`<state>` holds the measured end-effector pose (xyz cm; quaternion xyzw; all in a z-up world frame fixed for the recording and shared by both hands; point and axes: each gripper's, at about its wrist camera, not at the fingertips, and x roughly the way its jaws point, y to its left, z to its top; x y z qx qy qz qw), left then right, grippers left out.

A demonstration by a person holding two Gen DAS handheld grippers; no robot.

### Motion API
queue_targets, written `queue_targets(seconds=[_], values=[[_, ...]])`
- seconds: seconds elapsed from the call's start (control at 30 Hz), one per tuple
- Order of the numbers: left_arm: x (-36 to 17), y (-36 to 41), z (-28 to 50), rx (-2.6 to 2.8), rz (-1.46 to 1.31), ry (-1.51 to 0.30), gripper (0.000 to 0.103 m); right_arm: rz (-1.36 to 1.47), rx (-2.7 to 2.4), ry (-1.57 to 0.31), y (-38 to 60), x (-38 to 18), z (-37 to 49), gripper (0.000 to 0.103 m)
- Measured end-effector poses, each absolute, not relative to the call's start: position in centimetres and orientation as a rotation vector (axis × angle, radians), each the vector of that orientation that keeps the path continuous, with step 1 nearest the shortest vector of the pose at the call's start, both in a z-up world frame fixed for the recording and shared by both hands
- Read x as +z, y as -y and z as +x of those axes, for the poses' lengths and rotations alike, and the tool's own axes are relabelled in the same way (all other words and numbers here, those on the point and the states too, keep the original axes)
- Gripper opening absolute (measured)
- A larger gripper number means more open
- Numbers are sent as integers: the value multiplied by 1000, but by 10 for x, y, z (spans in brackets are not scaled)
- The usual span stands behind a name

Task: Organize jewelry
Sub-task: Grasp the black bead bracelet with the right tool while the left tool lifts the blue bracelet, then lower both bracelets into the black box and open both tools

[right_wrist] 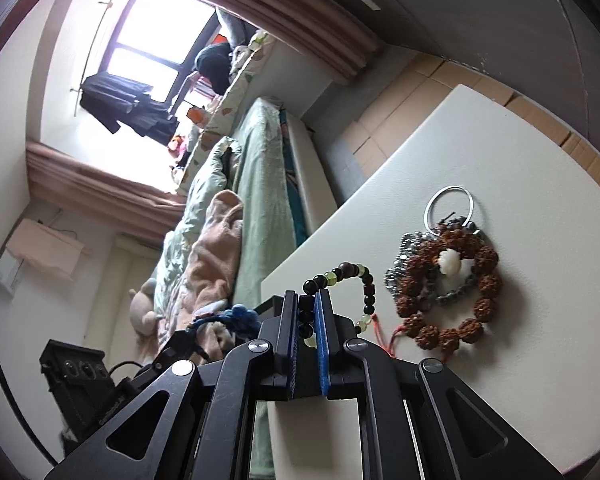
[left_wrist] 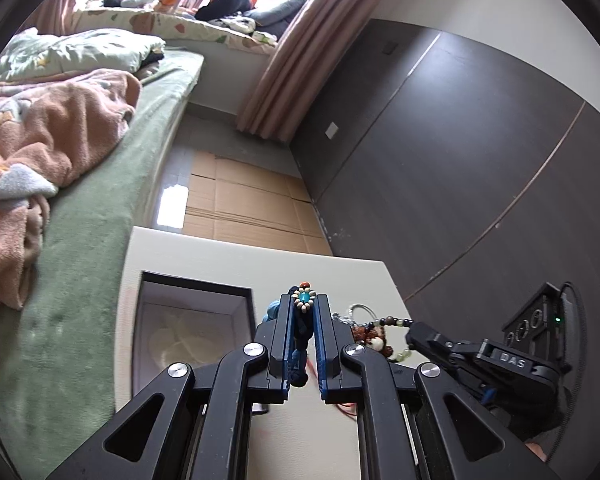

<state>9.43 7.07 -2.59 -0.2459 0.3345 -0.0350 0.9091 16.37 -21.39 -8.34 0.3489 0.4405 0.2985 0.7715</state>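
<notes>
Right wrist view is showing the white table, with right tongs pinching a dark-and-green beaded bracelet lifted at 12 o'clock; it is risking snagging the brown seed bracelet at 3 o'clock. Left tongs are clamping a blue braided bracelet with a turquoise bead flower, with the open dark-rimmed box at 9 o'clock.

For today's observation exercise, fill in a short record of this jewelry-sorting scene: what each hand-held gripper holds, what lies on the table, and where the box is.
left hand-held gripper: shut on a blue cord bracelet with a beaded flower
right hand-held gripper: shut on a dark and pale green bead bracelet
on white table: brown seed bracelet, silver ring, grey metal chain
open box: on the table's left part, bed side
</notes>
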Motion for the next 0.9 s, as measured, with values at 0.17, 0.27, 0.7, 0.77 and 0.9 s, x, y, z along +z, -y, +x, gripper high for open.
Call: queue_targets(seconds=[0.17, 0.27, 0.7, 0.77, 0.9], values=[[-30, -86, 94, -1, -511, -695, 10, 733, 720, -923, 193, -74, 158, 10], [-42, -97, 102, -9, -584, -765, 11, 711, 746, -918, 182, -73, 155, 10], [-42, -129, 95, 139, -624, -713, 84, 634, 879, -925, 127, -69, 151, 10], [-43, -135, 94, 152, -639, -710, 84, 625, 894, -935, 118, -70, 150, 10], [-43, -144, 95, 176, -647, -698, 84, 612, 918, -957, 96, -75, 149, 11]])
